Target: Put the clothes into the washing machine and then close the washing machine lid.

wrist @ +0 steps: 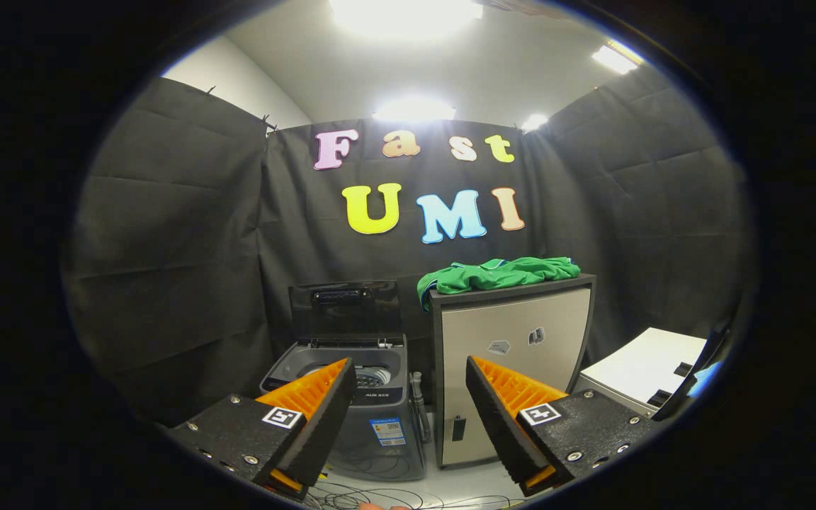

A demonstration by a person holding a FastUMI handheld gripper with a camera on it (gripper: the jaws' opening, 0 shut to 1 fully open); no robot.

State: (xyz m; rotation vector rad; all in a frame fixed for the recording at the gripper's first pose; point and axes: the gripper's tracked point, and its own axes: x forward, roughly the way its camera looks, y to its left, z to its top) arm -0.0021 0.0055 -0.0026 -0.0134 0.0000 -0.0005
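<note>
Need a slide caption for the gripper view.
Open claw faces washer with lid up; green clothes lie on the cabinet beside it.

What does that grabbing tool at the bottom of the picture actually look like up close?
The gripper has two wedge-shaped jaws that taper toward their tips, with ridged inner faces like rows of fine teeth. Each jaw sits on a blocky black mount held by small silver screws, and each mount carries a square black-and-white marker tag. The jaws stand open with nothing between them.

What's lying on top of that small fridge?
Green clothes lie bunched on the fridge, one end drooping over its edge. Anything beneath them is hidden. The open gripper holds nothing.
</note>
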